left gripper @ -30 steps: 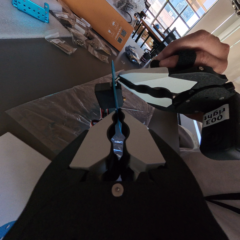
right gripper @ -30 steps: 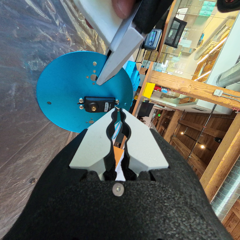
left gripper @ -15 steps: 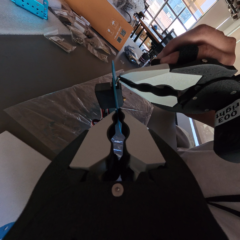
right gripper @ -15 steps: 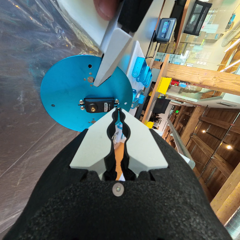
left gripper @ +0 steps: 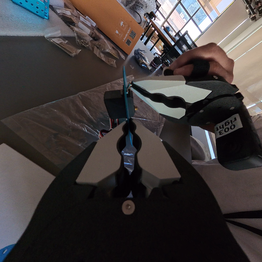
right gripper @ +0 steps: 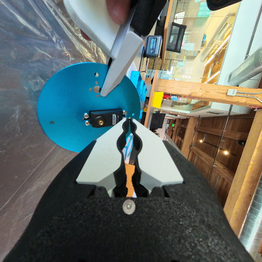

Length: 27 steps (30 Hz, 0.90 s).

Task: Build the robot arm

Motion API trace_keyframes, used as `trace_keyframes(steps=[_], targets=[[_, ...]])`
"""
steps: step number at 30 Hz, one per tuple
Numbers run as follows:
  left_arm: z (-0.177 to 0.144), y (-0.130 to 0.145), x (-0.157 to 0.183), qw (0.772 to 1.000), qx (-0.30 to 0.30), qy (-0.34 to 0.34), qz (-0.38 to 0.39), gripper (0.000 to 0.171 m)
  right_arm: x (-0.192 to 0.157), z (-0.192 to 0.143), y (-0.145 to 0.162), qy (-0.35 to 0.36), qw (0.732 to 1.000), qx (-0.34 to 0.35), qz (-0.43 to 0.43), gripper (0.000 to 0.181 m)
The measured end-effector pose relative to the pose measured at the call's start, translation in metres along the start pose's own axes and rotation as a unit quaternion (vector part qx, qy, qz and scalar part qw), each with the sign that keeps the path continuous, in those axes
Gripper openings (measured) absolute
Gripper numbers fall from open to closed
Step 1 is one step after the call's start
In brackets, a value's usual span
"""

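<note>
Across the dark counter [left gripper: 32, 73] a crinkled clear plastic sheet [left gripper: 59, 124] is spread, and above it both tools meet at a blue round plate [right gripper: 63, 113]. At the far counter edge lie an orange cardboard box [left gripper: 107, 21], small bags of hardware [left gripper: 79, 38] and a blue perforated bracket [left gripper: 32, 7]. From the left wrist view the left gripper [left gripper: 128, 121] points forward with its fingers [left gripper: 109, 153] clamped on the plate's edge, so the plate stands edge-on between them; in the right wrist view the same gripper comes down from above onto the plate's upper part. A person's hand [left gripper: 204, 63] holds the right gripper [right gripper: 128, 119] nearly level, coming in from the right. Its fingers [right gripper: 154, 160] are closed at the tips on a small screw [left gripper: 129, 88], pressed against the plate face just beside the black servo [right gripper: 104, 118] mounted through the plate. Two silver screws [right gripper: 86, 119] already sit at the servo's other end.
</note>
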<state>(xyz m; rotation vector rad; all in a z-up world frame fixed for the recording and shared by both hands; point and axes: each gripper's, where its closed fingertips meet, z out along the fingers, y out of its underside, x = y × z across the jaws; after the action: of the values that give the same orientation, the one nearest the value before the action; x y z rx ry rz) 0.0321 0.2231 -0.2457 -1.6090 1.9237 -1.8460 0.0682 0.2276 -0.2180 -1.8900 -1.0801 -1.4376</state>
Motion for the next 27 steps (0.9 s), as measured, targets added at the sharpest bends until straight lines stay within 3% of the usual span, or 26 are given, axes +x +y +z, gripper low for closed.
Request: trace_keyframes(steps=[27], targets=[[-0.001,-0.001,-0.002,1.0,0.002,-0.002,0.0,0.001,0.001,-0.006,0.006,-0.005,0.998,0.017,0.052,0.0]])
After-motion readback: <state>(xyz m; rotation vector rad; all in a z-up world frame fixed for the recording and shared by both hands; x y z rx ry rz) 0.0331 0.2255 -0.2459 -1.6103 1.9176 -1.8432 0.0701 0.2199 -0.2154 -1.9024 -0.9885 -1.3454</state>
